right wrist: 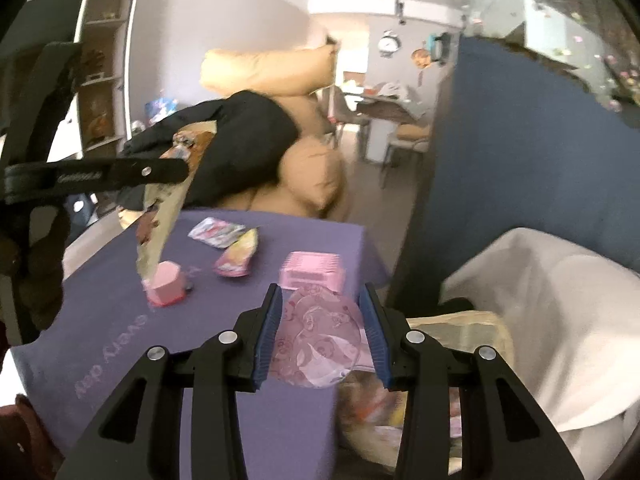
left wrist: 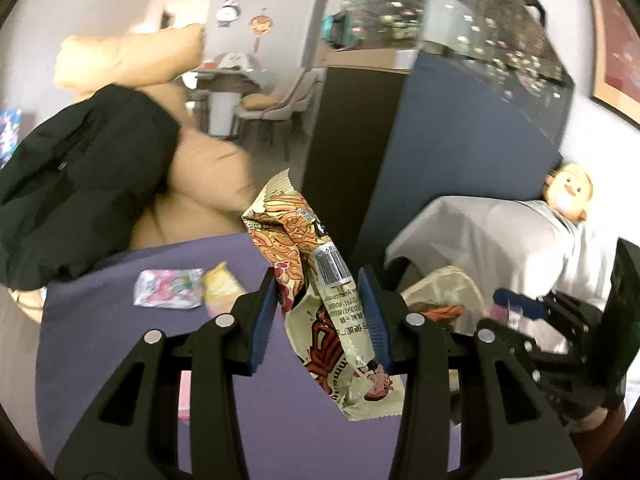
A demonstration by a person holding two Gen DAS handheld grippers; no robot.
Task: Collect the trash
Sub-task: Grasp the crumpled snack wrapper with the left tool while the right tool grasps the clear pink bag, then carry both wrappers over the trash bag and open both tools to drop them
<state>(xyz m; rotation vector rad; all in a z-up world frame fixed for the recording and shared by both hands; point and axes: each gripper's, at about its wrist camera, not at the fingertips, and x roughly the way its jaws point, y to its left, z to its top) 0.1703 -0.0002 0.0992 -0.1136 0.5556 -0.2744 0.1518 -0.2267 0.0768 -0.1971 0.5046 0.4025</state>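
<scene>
- Progress: mid-task, I'd judge. Bin [right wrist: 560, 320] w/ white liner sits at 4 o'clock off the surface [right wrist: 248, 420]; wrappers already inside it.
- Left on surface, right-wrist view: two small packets [right wrist: 218, 232] [right wrist: 236, 258] near 11 o'clock of centre, pink cup [right wrist: 164, 286] at 9, pink box [right wrist: 312, 274] just past the right tool's tips.
- Left tool [left wrist: 326, 312]: jaws part-way apart, pads clamped on a noodle wrapper [left wrist: 320, 292], which hangs clear above the surface.
- Right tool [right wrist: 322, 332]: part-way apart too, gripping a clear pink wrapper [right wrist: 320, 340], at the surface edge, bin at 4 o'clock.
- Both pieces not yet binned.
</scene>
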